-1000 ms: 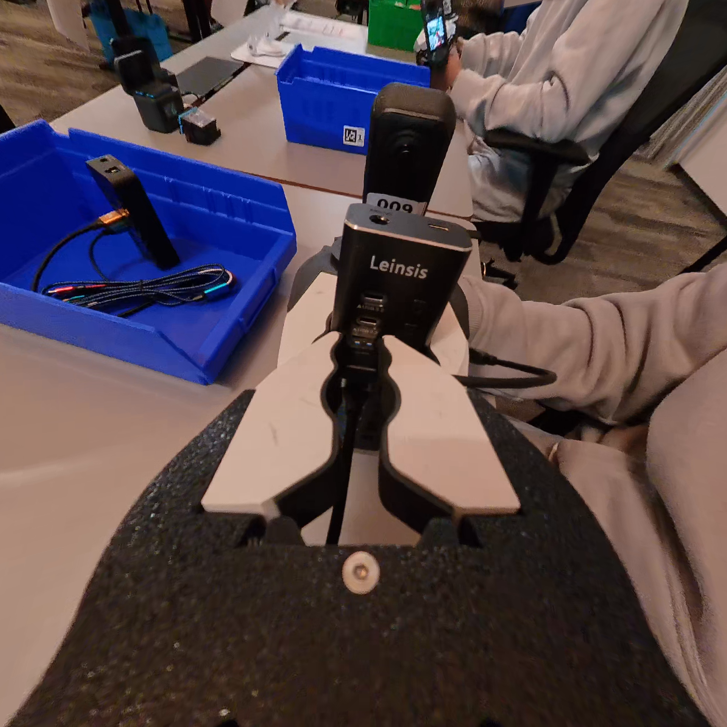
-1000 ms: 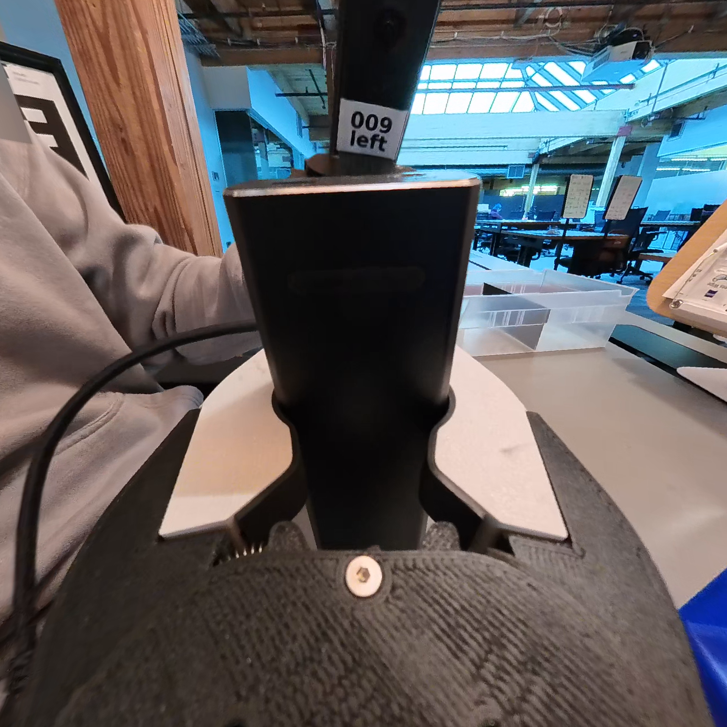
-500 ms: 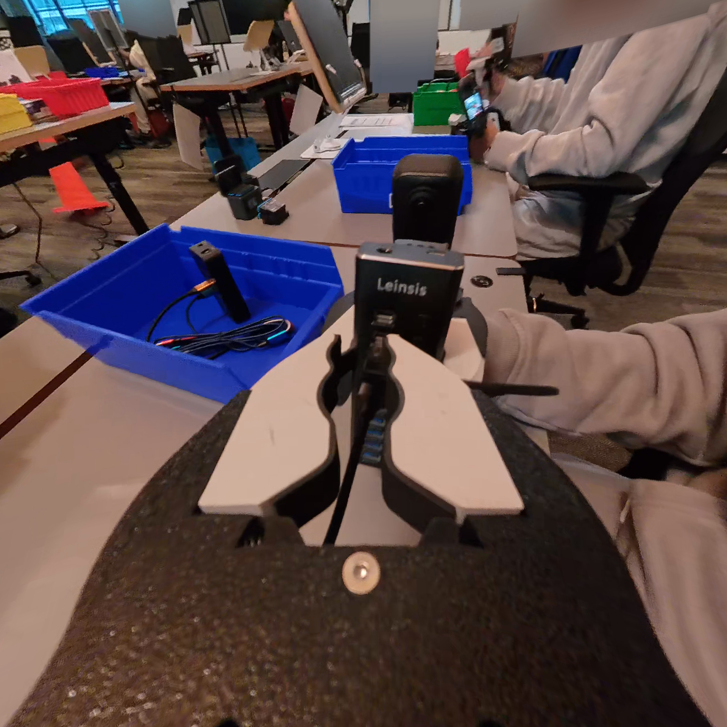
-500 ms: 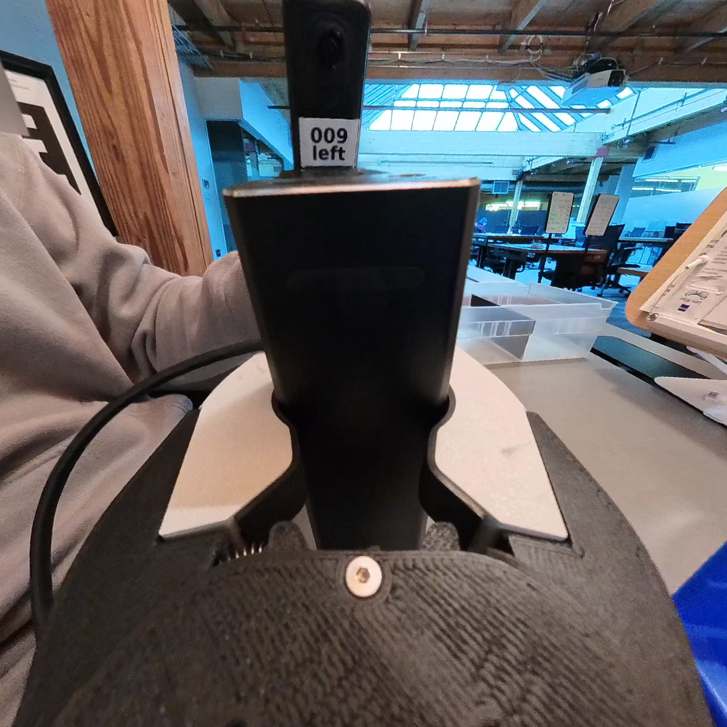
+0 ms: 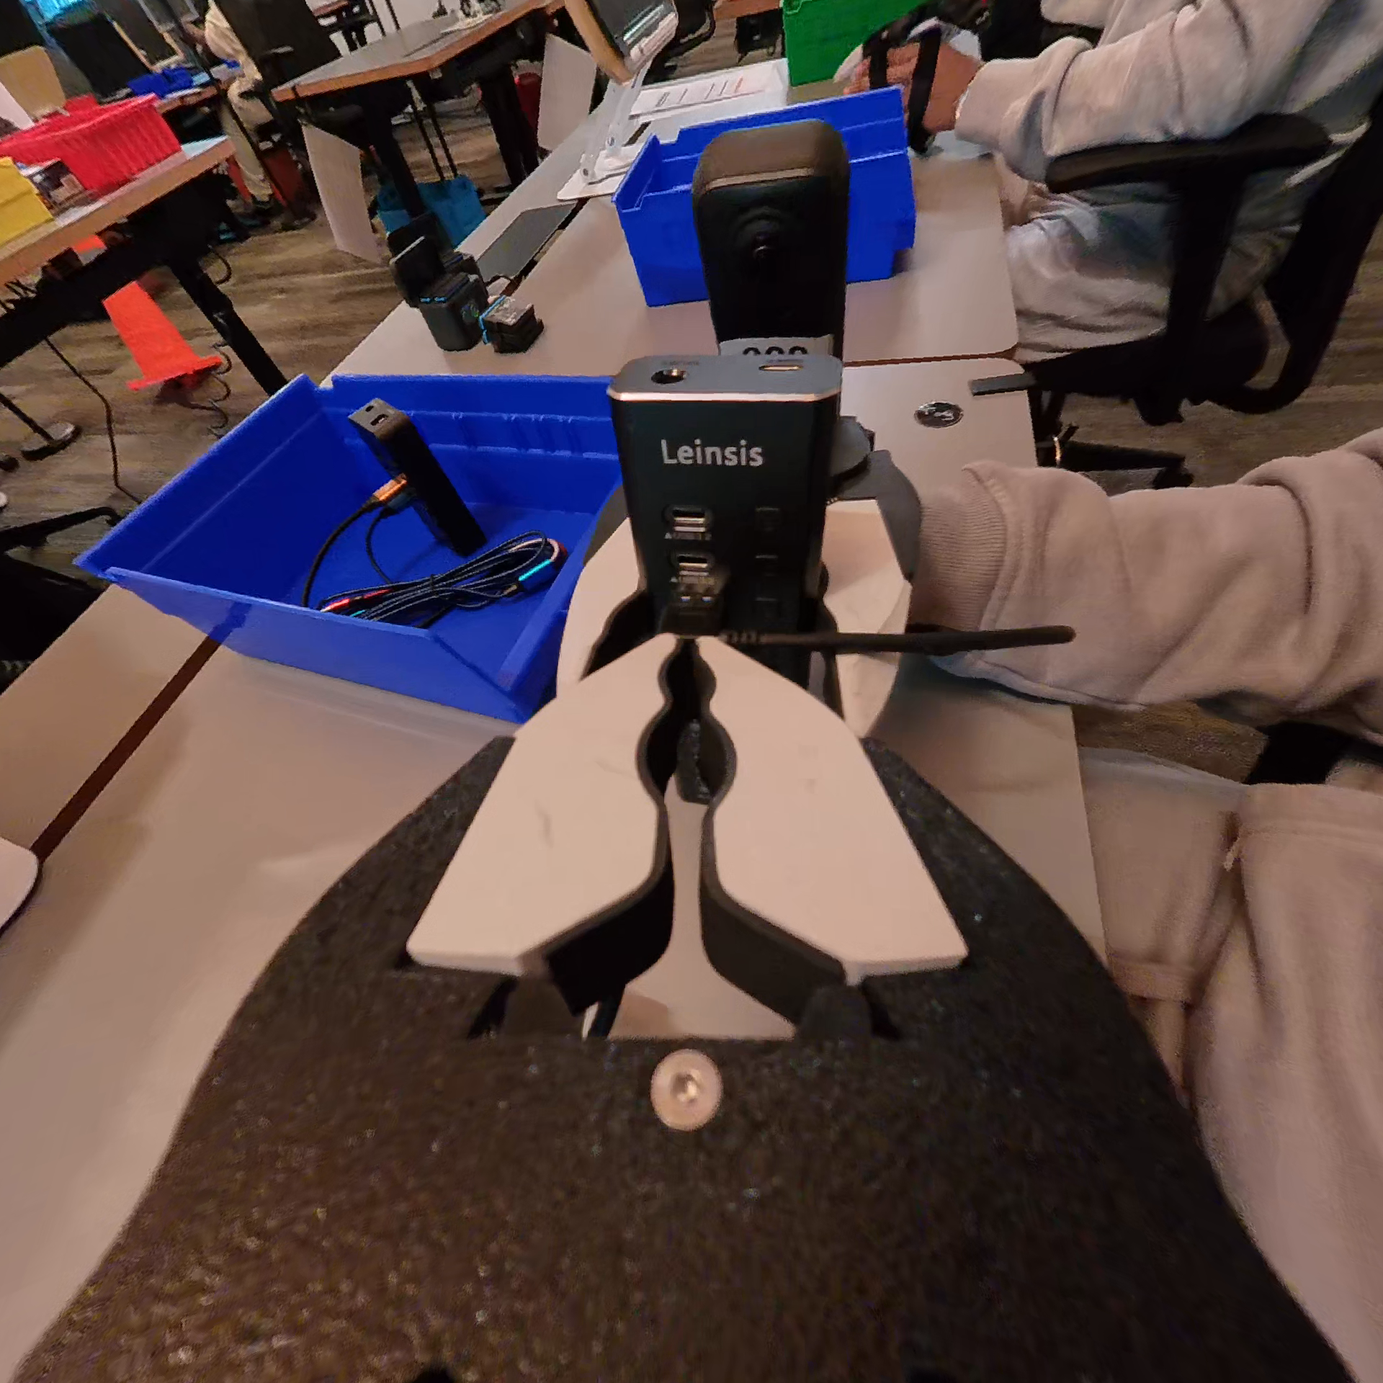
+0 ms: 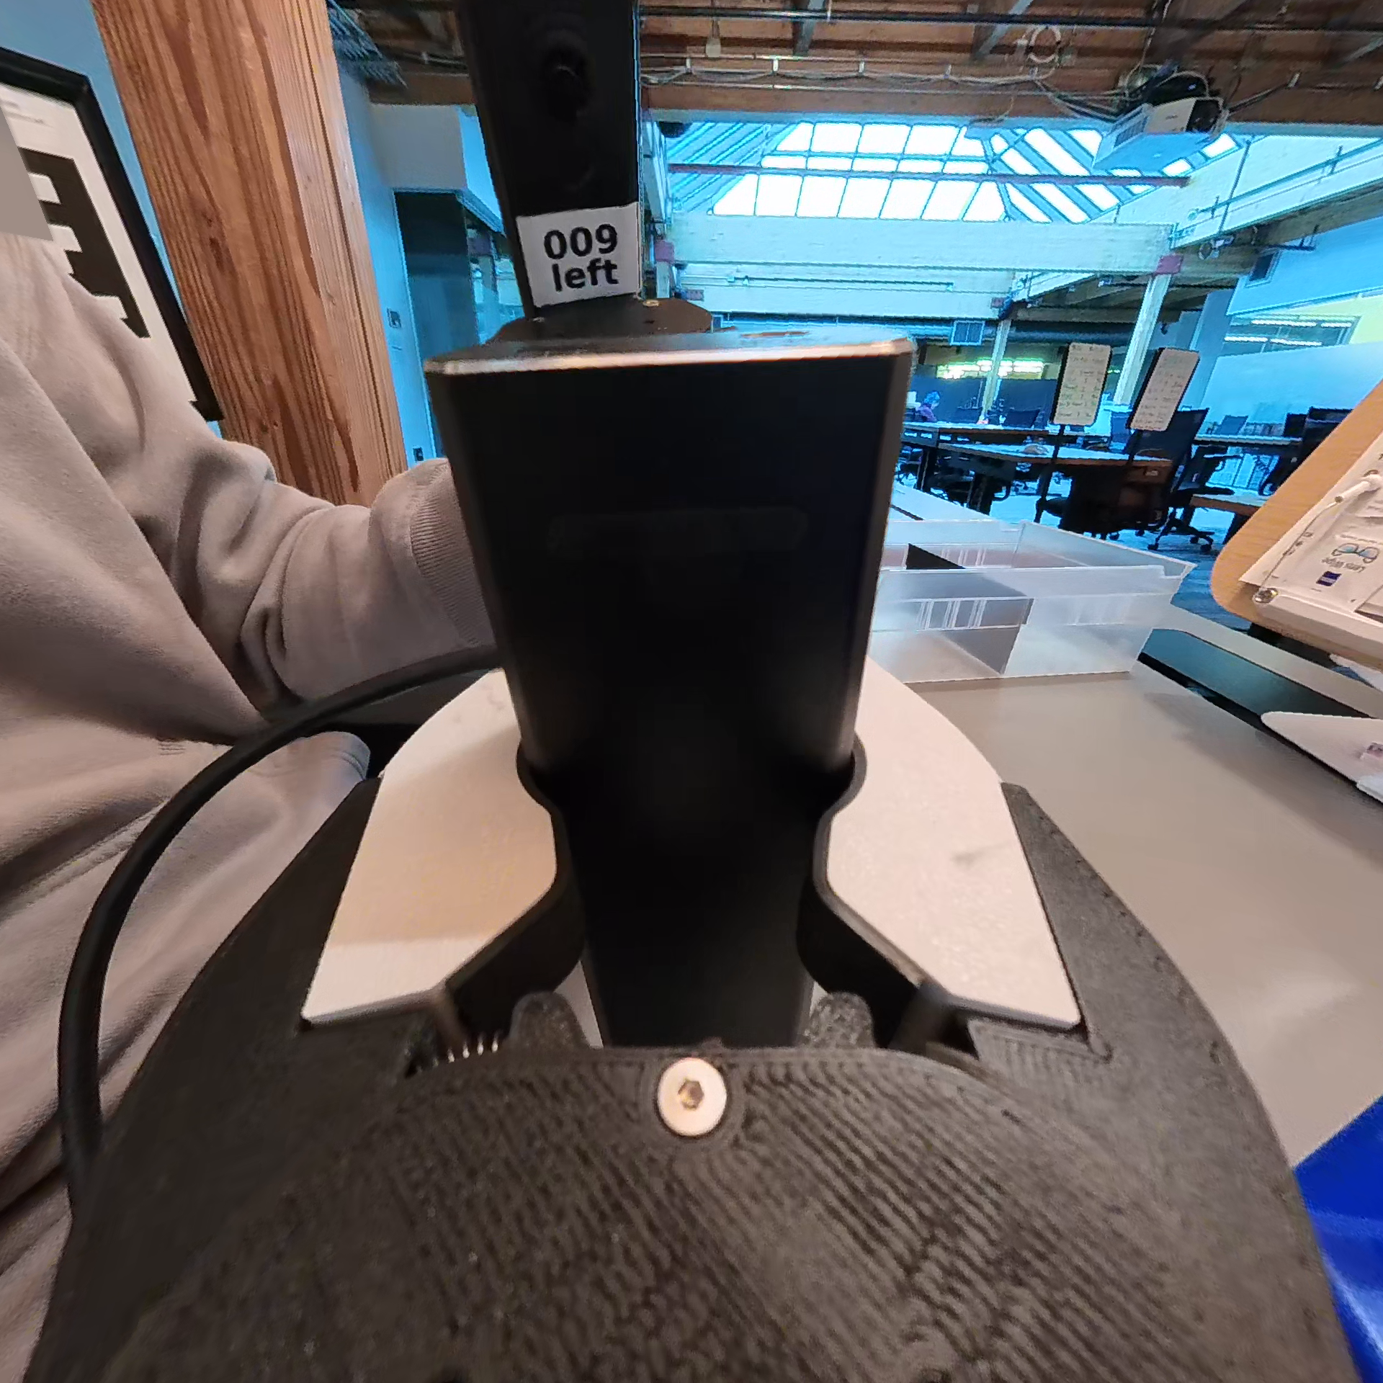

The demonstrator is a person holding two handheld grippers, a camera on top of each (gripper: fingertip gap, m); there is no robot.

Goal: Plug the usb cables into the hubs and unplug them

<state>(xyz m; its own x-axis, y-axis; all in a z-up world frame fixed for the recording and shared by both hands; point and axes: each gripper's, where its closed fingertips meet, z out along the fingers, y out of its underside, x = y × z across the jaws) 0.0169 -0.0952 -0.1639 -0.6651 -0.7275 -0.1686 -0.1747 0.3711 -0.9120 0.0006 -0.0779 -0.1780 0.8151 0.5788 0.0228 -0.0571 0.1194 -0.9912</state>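
open office floor with rows of desks, a wooden pillar [image 6: 254, 247] and skylights behind. pale grey bench [image 5: 224, 786] in front, running on past a seam to a second one. near the left edge of the bench, a blue bin [image 5: 314, 591], holding a second black hub [image 5: 419, 479] propped at a tilt with an orange-tipped plug in its side, plus a coil of braided cables [image 5: 464, 584] lying on the bin floor beside it. farther along, toward the far edge, another blue bin [image 5: 883, 194], a few small black boxes [image 5: 464, 299] and a seated person's sleeve [image 5: 1122, 82].

above the near edge, black hub [image 5: 718, 509] held upright, port face toward the left wrist view; right gripper [image 6: 692, 763] clamped round its lower body, white fingers [image 6: 449, 846] pressed to both sides. black plug [image 5: 696, 606] seated in the lower of the visible ports, its cable [image 5: 898, 640] running off to the right across a grey sleeve [image 5: 1122, 584]. left gripper [image 5: 685, 658] just below that plug, tips drawn nearly together with only a thin slit between, gripping nothing visible; touching the plug or just short of it, cannot tell. clear plastic tray [image 6: 1033, 599] on the bench beyond the hub in the right wrist view.
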